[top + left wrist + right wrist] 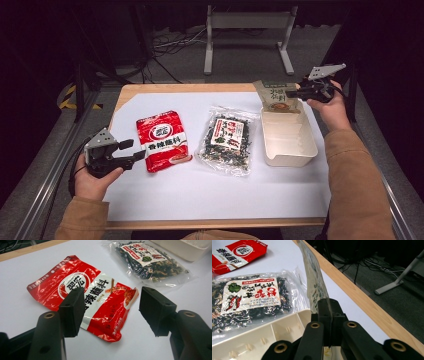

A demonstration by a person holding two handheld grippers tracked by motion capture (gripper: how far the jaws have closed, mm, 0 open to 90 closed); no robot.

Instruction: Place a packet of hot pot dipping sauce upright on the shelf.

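Right gripper (296,93) clamps beige packet (277,97); left gripper (131,150) agape near red packet (162,140).

High view overhead facing forward; both gripper views close, low, sharing the seaweed bag (150,261).

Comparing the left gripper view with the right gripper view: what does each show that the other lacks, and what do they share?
Left gripper view alone: the left gripper, its jaws apart over the near end of the red packet, with nothing between them.

Right gripper view alone: the right gripper, jaws shut on the edge of a beige packet held upright over the cream tray; also the table's wooden edge and the floor beyond.

Both: the red packet, the clear bag of dark dried food, the cream tray and the white tabletop.
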